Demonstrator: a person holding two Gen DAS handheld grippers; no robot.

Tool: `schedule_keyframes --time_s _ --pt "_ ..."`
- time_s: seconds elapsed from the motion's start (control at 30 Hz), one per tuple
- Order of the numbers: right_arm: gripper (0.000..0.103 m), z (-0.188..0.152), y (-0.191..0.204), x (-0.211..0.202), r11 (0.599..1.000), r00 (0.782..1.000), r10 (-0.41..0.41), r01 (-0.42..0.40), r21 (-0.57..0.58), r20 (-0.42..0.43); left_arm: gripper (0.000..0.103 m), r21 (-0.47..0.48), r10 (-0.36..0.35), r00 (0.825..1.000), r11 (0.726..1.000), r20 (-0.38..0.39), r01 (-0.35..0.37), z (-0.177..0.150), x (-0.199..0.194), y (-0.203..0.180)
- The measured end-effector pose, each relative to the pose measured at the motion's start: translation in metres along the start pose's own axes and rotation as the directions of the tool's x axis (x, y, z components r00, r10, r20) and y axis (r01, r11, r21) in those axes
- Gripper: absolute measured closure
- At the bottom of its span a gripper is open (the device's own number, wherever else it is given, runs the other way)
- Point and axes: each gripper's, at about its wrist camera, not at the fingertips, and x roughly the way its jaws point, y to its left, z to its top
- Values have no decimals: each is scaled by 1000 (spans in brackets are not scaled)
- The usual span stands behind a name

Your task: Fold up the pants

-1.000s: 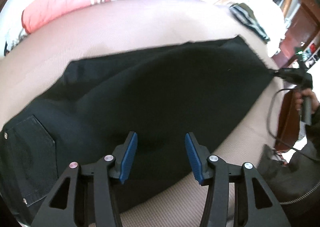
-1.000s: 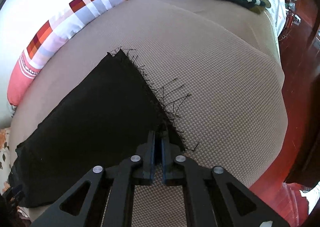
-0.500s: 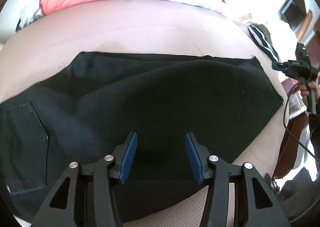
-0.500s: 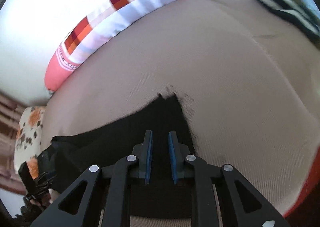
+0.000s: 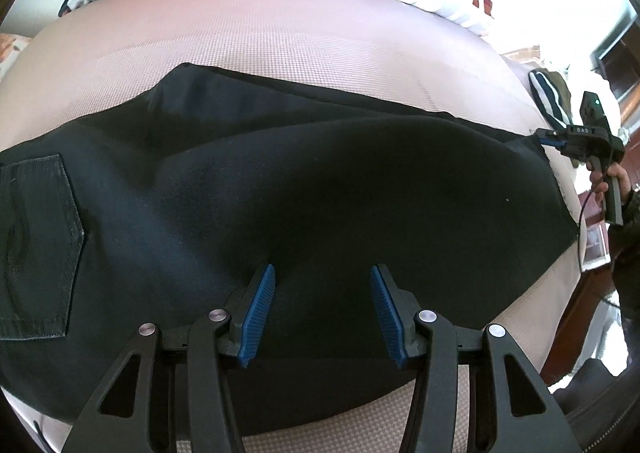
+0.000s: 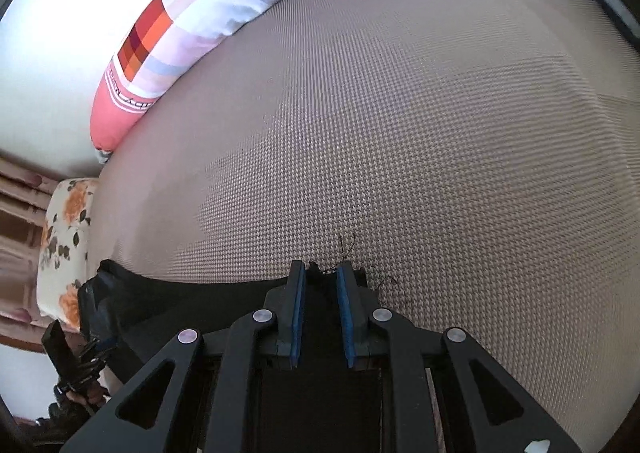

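Black soft denim pants [image 5: 320, 189] looked limp; best held at hem. Left gripper [image 5: 322, 303] gaped wide, empty; right gripper [image 6: 321, 293] partly open around frayed hem.

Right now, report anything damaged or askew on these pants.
The pants have a frayed leg hem: loose black threads trail onto the tan bed cover beside the right gripper. A ridge bulges across the leg.

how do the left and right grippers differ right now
The left gripper has its jaws spread wide; the right gripper has a much narrower gap. The left gripper sits over the middle of the black pants; the right gripper is at their frayed leg end. Both are open, with blue pads, and neither clamps the cloth.
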Motion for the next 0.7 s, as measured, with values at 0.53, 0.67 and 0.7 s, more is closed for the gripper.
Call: schedule_keyframes --time_s 0.53,0.67,0.7 --pt "99 -23 22 -17 993 994 -21 32 -114 103 46 4 45 999 999 -5 -45 6 8 -12" --pt "100 -45 44 -57 981 949 -111 152 -123 294 46 8 55 998 998 6 -55 7 7 -14" --pt "101 -49 46 -67 981 937 -118 162 -107 329 46 12 61 998 998 11 -61 7 7 -15"
